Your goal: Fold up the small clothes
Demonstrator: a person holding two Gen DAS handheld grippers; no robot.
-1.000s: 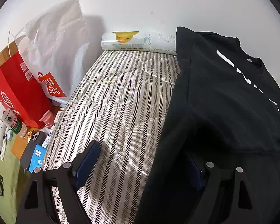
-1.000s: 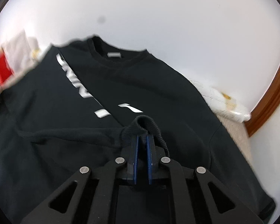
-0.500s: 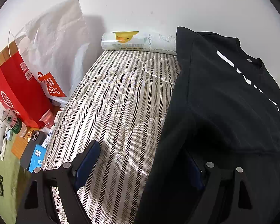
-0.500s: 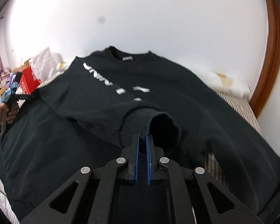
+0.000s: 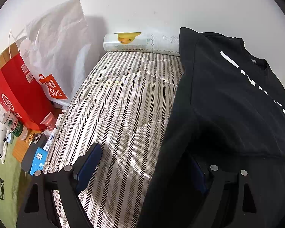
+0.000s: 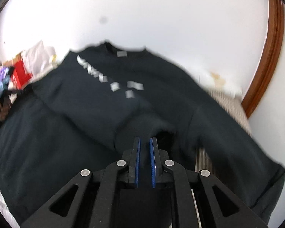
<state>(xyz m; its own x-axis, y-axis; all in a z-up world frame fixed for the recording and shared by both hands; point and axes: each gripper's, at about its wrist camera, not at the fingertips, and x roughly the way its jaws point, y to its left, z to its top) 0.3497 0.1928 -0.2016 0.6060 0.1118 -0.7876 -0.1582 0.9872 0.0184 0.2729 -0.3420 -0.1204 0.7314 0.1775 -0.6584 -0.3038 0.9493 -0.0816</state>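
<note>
A black sweatshirt (image 5: pixel 228 104) with white lettering lies spread on the striped mattress (image 5: pixel 119 104). My left gripper (image 5: pixel 142 163) is open wide at the sweatshirt's left edge; its left finger is over bare mattress and its right finger lies against the black cloth. In the blurred right wrist view the sweatshirt (image 6: pixel 85 104) fills the middle. My right gripper (image 6: pixel 144 140) has its jaws opening, a narrow gap showing between the blue pads. The ribbed sleeve cuff (image 6: pixel 161 131) lies just beyond its tips on the sweatshirt's body, and I see no cloth pinched.
A red paper bag (image 5: pixel 19 95) and a white bag (image 5: pixel 57 43) stand left of the mattress, with bottles, a phone and small boxes on the floor. A clear roll (image 5: pixel 138 41) lies against the white wall. A brown wooden frame (image 6: pixel 267 57) rises at the right.
My right gripper carried the sleeve cuff across the sweatshirt's front, then its pads parted a little and the cuff now lies ahead of them. The left gripper has not moved.
</note>
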